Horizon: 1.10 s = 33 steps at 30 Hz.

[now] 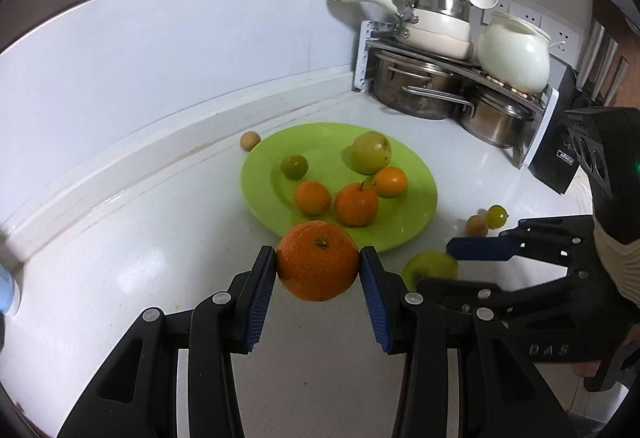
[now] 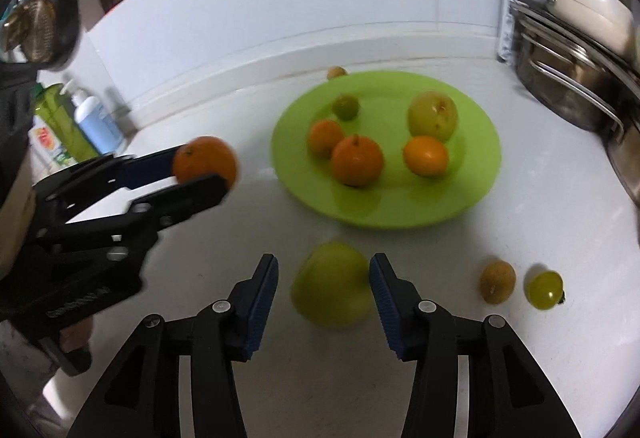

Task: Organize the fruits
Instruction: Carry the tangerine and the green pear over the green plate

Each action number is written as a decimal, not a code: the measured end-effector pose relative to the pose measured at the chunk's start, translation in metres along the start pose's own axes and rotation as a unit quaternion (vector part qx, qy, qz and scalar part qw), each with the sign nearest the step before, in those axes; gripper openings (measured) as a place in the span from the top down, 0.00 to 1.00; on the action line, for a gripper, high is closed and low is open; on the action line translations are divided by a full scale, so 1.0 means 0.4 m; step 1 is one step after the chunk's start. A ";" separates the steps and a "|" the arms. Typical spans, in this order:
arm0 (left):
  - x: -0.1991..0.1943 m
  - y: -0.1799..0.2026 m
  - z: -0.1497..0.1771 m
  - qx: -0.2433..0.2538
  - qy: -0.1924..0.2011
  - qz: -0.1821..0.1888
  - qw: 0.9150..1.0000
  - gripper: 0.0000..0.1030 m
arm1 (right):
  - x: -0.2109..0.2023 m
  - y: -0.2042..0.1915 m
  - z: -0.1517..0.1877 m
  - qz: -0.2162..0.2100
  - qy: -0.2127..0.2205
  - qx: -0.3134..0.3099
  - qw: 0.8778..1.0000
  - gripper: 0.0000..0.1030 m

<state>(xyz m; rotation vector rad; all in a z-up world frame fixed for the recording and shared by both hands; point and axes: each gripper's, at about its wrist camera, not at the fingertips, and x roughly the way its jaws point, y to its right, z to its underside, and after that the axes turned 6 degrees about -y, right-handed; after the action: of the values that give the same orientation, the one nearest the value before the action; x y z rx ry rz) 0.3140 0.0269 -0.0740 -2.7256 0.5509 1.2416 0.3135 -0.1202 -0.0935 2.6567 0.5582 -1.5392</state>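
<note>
My left gripper (image 1: 318, 258) is shut on a large orange (image 1: 318, 266), held just above the counter at the near rim of a green plate (image 1: 400, 234). The plate carries three orange fruits, a small green one and a bigger yellow-green one (image 1: 371, 152). My right gripper (image 2: 323, 270) is open around a green apple (image 2: 332, 286) lying on the counter in front of the plate (image 2: 400, 214). Its right pad touches the apple and a gap shows at the left pad. The right wrist view shows the left gripper (image 2: 202, 174) with the orange (image 2: 206, 158) at the left.
A brown fruit (image 2: 497, 282) and a small yellow-green fruit (image 2: 546, 290) lie on the counter right of the apple. Another brown fruit (image 1: 250, 140) sits behind the plate by the wall. A rack of pots (image 1: 420, 90) fills the back right corner. Bottles (image 2: 94, 118) stand at left.
</note>
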 end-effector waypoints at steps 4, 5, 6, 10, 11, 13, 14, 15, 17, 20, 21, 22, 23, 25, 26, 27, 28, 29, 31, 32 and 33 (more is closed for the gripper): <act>0.004 -0.002 0.006 -0.003 -0.006 0.005 1.000 0.59 | 0.007 0.001 0.003 0.015 -0.008 -0.006 1.000 0.53; 0.006 -0.001 0.006 -0.004 -0.006 0.005 1.000 0.59 | 0.008 0.000 0.002 0.019 -0.010 -0.009 1.000 0.53; 0.007 -0.001 0.004 -0.004 -0.005 0.005 1.000 0.59 | 0.008 0.001 0.003 0.019 -0.010 -0.009 1.000 0.53; 0.013 0.001 0.003 -0.005 -0.008 0.009 1.000 0.59 | 0.015 0.014 0.001 0.021 -0.017 -0.003 1.000 0.52; 0.015 0.001 0.002 -0.004 -0.009 0.007 1.000 0.59 | 0.017 0.016 0.001 0.019 -0.019 -0.002 1.000 0.52; 0.019 0.003 0.002 -0.003 -0.010 0.008 1.000 0.59 | 0.019 0.017 -0.002 0.017 -0.020 -0.004 1.000 0.52; 0.022 0.003 0.002 -0.003 -0.012 0.010 1.000 0.59 | 0.022 0.014 -0.003 0.016 -0.024 -0.008 1.000 0.51; 0.023 0.003 0.002 -0.004 -0.013 0.010 1.000 0.59 | 0.025 0.013 -0.004 0.015 -0.028 -0.010 0.999 0.50; 0.027 0.001 0.002 -0.005 -0.014 0.008 1.000 0.59 | 0.033 0.013 -0.003 0.010 -0.033 -0.011 0.999 0.50; 0.028 0.001 0.001 -0.004 -0.015 0.008 1.000 0.59 | 0.037 0.014 -0.004 0.005 -0.034 -0.011 0.999 0.50; 0.030 0.000 0.000 -0.004 -0.016 0.008 1.000 0.59 | 0.036 0.014 -0.003 0.006 -0.035 -0.012 0.999 0.50; 0.032 -0.001 0.000 -0.004 -0.016 0.007 1.000 0.59 | 0.038 0.013 -0.003 0.007 -0.034 -0.011 0.999 0.50; 0.035 -0.001 0.000 -0.004 -0.017 0.006 1.000 0.59 | 0.037 0.012 -0.003 0.008 -0.033 -0.013 0.999 0.50; 0.038 -0.003 0.001 -0.005 -0.018 0.005 1.000 0.59 | 0.036 0.009 -0.001 0.010 -0.030 -0.018 0.999 0.50; 0.038 -0.005 0.002 -0.006 -0.019 0.006 1.000 0.59 | 0.037 0.007 -0.001 0.011 -0.029 -0.017 0.999 0.50; 0.038 -0.005 0.002 -0.006 -0.019 0.005 1.000 0.59 | 0.036 0.006 0.000 0.011 -0.027 -0.016 0.999 0.51; 0.038 -0.005 0.001 -0.005 -0.018 0.005 1.000 0.59 | 0.035 0.004 0.001 0.012 -0.026 -0.017 0.999 0.51; 0.038 -0.005 0.000 -0.004 -0.018 0.004 1.000 0.59 | 0.033 0.003 0.001 0.012 -0.024 -0.017 1.000 0.51; 0.038 -0.007 -0.003 -0.004 -0.016 0.005 1.000 0.59 | 0.028 0.000 -0.001 0.014 -0.018 -0.017 1.000 0.51; 0.037 -0.006 -0.005 -0.004 -0.016 0.005 1.000 0.59 | 0.025 -0.001 -0.005 0.015 -0.015 -0.017 1.000 0.51; 0.037 -0.006 -0.009 -0.003 -0.014 0.005 1.000 0.59 | 0.019 -0.001 -0.008 0.014 -0.011 -0.016 1.000 0.51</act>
<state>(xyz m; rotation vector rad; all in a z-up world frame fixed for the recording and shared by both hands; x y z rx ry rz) 0.3262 0.0241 -0.0827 -2.7095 0.5579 1.2835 0.3196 -0.1170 -0.0984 2.6096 0.5358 -1.5375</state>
